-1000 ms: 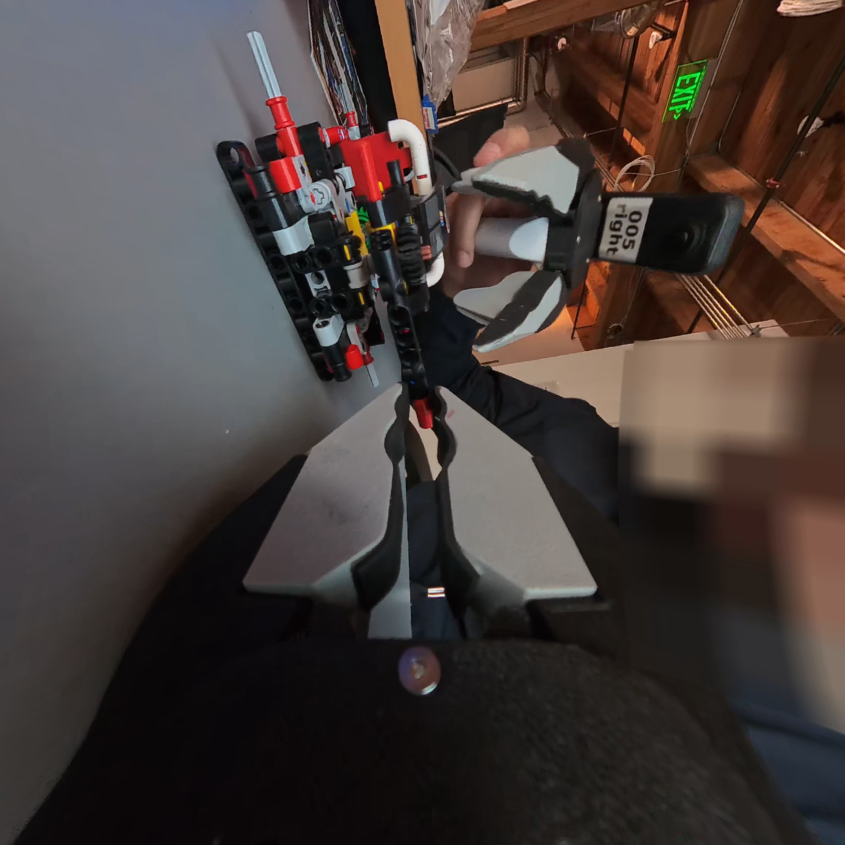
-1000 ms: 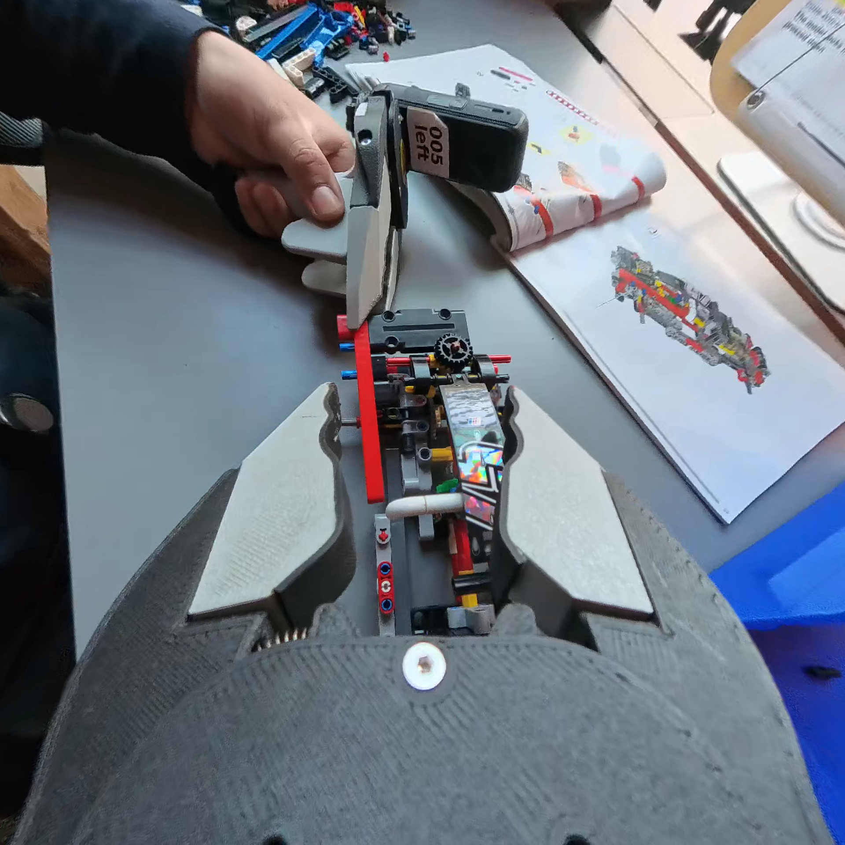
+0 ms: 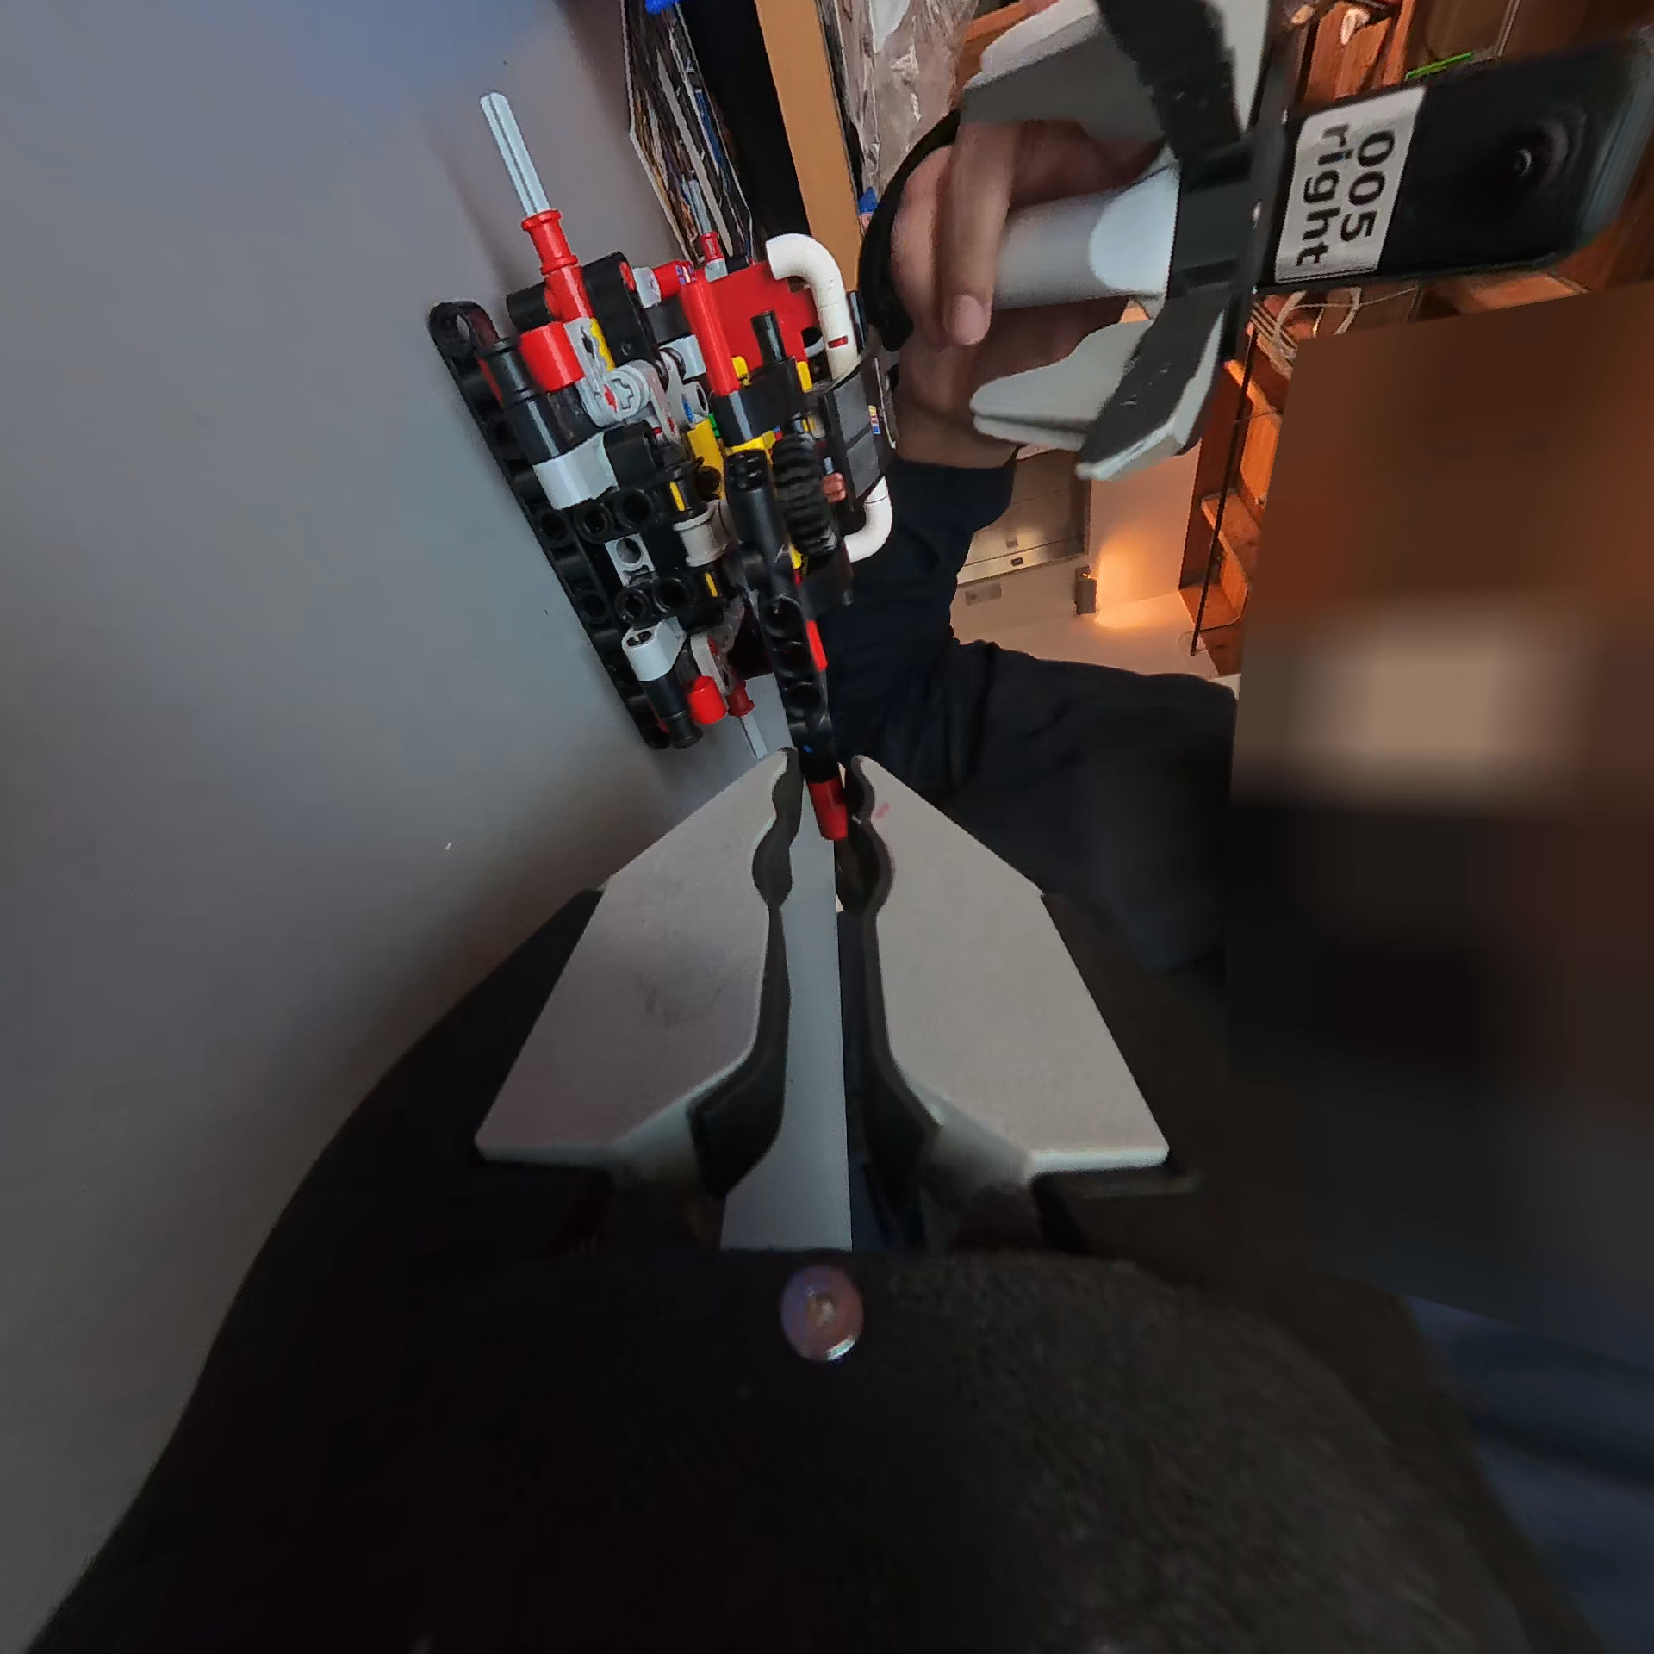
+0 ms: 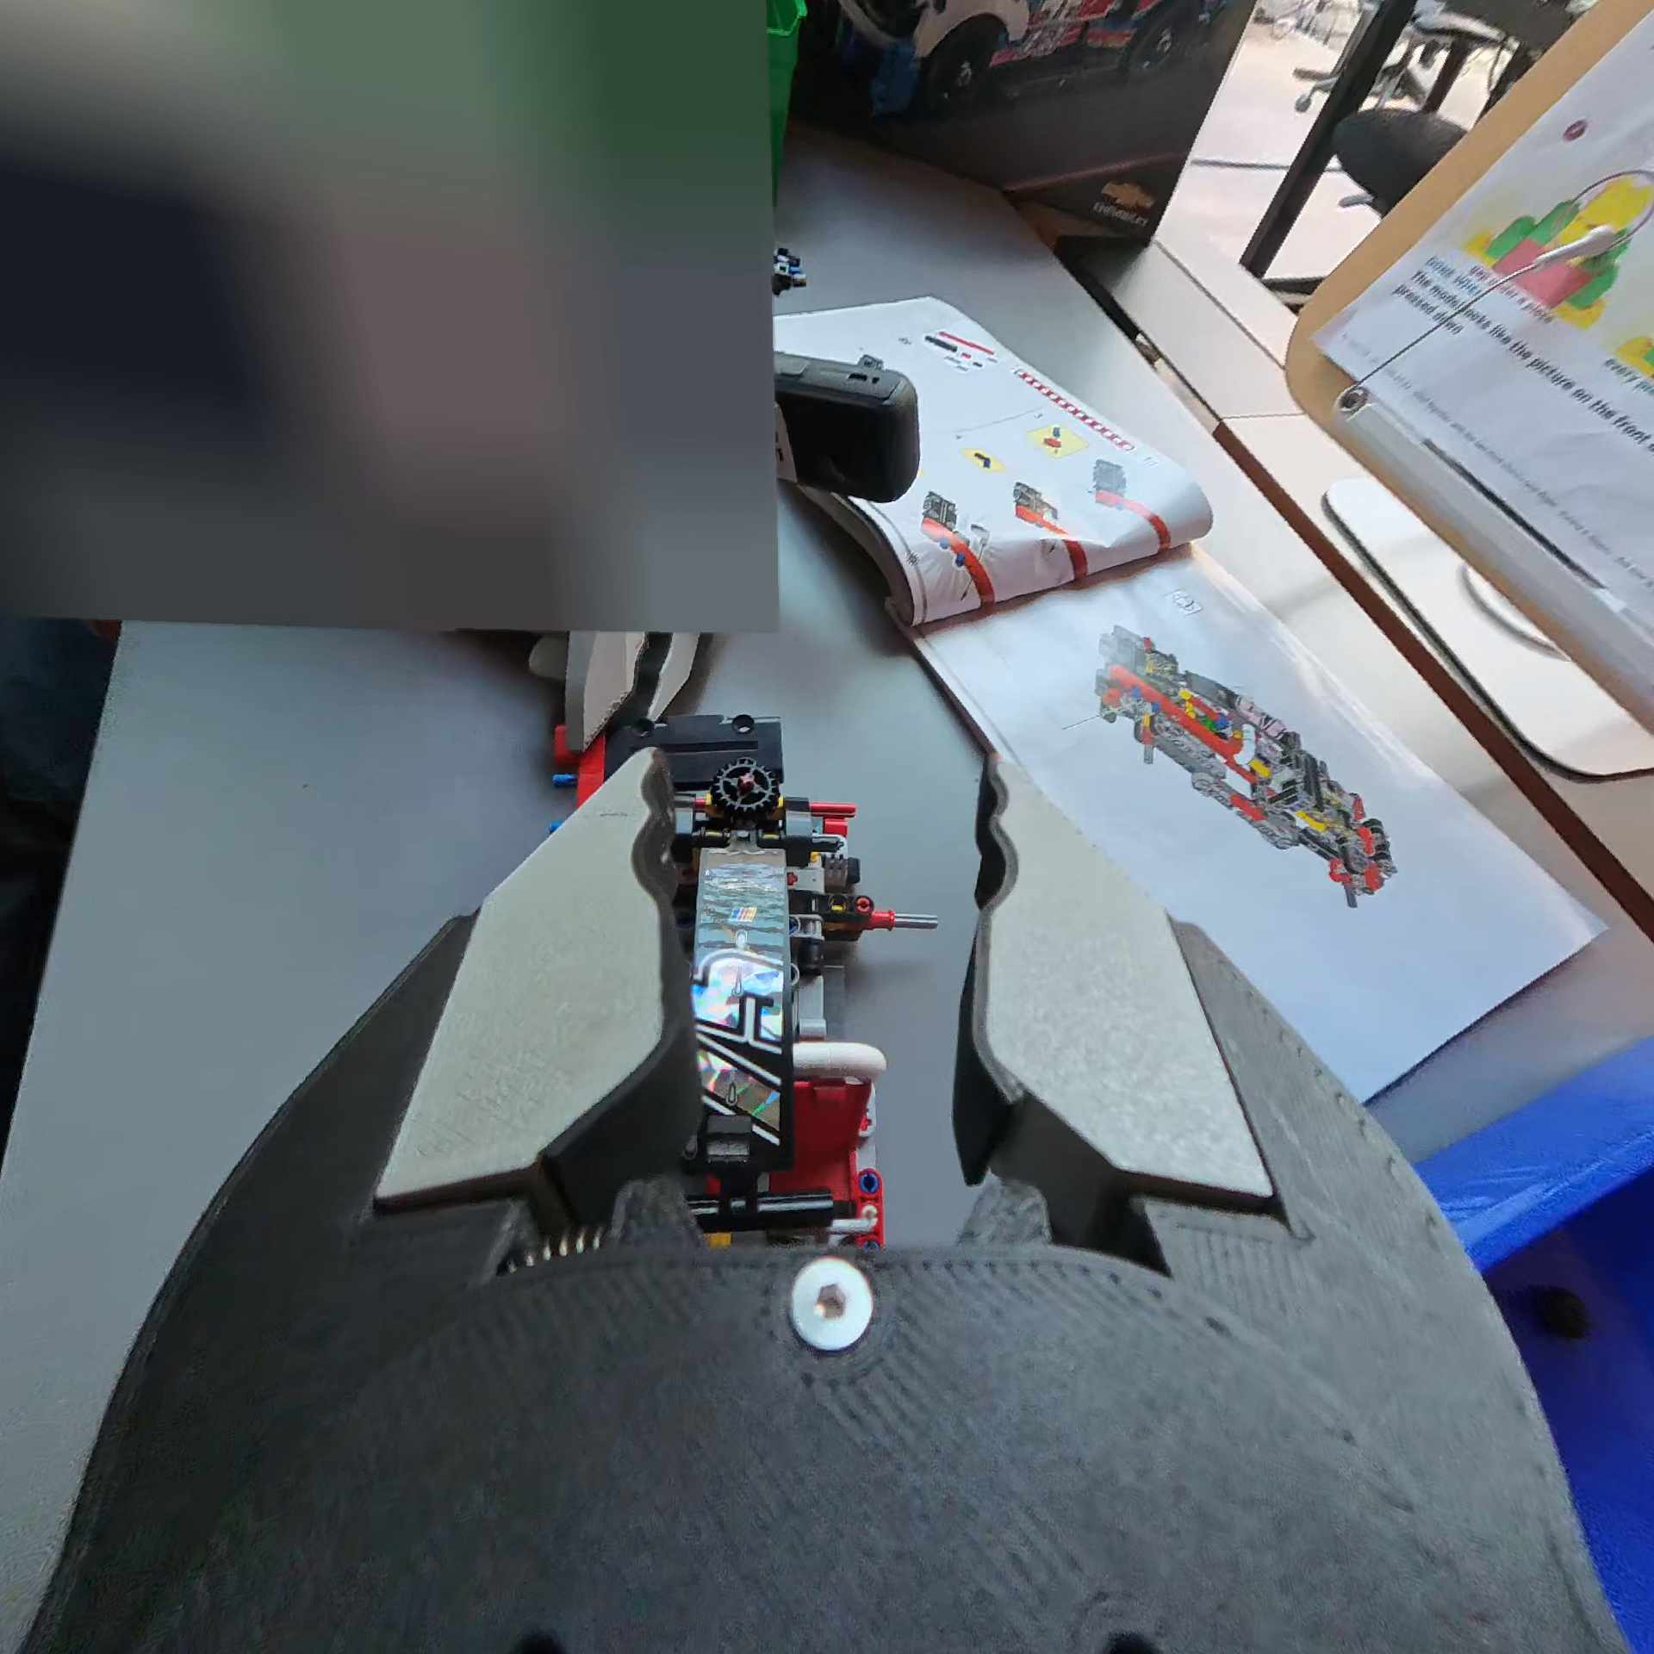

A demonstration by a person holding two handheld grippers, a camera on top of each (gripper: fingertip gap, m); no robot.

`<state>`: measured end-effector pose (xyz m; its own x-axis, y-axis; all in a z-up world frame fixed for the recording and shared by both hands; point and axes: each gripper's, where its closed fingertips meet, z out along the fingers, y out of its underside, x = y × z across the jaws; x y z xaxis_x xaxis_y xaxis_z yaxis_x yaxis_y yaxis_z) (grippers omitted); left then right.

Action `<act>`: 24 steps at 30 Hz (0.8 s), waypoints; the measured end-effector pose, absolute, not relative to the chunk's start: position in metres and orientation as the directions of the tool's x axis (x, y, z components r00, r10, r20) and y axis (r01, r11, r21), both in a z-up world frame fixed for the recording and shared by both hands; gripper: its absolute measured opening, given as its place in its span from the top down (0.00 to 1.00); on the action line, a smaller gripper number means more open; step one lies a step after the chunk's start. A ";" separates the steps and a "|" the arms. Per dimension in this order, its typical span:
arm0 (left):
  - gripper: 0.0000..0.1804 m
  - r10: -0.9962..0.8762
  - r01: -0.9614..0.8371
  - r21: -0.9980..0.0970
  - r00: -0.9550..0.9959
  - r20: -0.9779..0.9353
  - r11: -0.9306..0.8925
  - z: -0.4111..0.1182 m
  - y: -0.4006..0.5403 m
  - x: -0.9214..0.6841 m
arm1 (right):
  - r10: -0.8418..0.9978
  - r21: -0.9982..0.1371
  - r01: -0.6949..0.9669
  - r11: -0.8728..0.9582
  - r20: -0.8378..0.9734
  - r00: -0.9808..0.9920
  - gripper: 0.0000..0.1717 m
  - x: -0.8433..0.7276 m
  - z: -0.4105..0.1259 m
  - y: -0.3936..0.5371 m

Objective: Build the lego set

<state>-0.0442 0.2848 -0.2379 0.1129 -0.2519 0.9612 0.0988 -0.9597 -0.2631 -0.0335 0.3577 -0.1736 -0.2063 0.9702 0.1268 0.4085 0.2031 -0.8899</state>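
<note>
Bare grey tabletop [image 4: 268, 895] lies open left of the red-and-black brick model [image 4: 761, 940] — right, the open white instruction booklet [image 4: 1208, 805] crowds close.

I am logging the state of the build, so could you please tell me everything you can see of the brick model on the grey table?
The brick model is a long, narrow plastic assembly, mostly black and red with yellow, grey and white parts. It lies flat on the grey table. A shiny stickered panel runs along its top, a black gear sits at the far end, and a grey axle sticks out sideways. The left gripper pinches its red beam's end; the right gripper straddles it, open.
</note>
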 end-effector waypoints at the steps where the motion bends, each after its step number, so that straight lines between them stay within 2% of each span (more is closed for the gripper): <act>1: 0.96 -0.251 0.102 -0.263 0.113 0.961 -0.959 -0.238 0.285 -0.044 | 0.968 -0.885 0.416 0.210 0.130 -0.213 0.62 -0.034 -0.176 0.357; 8: 0.97 -0.251 0.103 -0.263 0.113 0.961 -0.959 -0.238 0.285 -0.044 | 0.961 -0.848 0.470 0.243 0.143 -0.238 0.61 -0.038 -0.191 0.347; 11: 0.97 -0.256 0.109 -0.270 0.121 0.959 -0.957 -0.238 0.285 -0.044 | 0.959 -0.826 0.515 0.232 0.106 -0.262 0.54 -0.041 -0.198 0.335; 16: 0.97 -0.259 0.120 -0.273 0.123 0.958 -0.955 -0.238 0.286 -0.046 | 0.957 -0.779 0.589 0.216 0.048 -0.287 0.51 -0.046 -0.211 0.319; 24: 0.96 -0.200 0.107 -0.205 0.059 0.978 -0.973 -0.235 0.285 -0.047 | 0.955 -0.672 0.697 0.250 0.051 -0.293 0.51 -0.042 -0.230 0.317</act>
<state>-0.0470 0.2846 -0.2349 0.0588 -0.1996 0.9781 0.1068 -0.9729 -0.2049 -0.0420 0.3167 -0.2303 -0.2931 0.9547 0.0506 0.6972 0.2496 -0.6720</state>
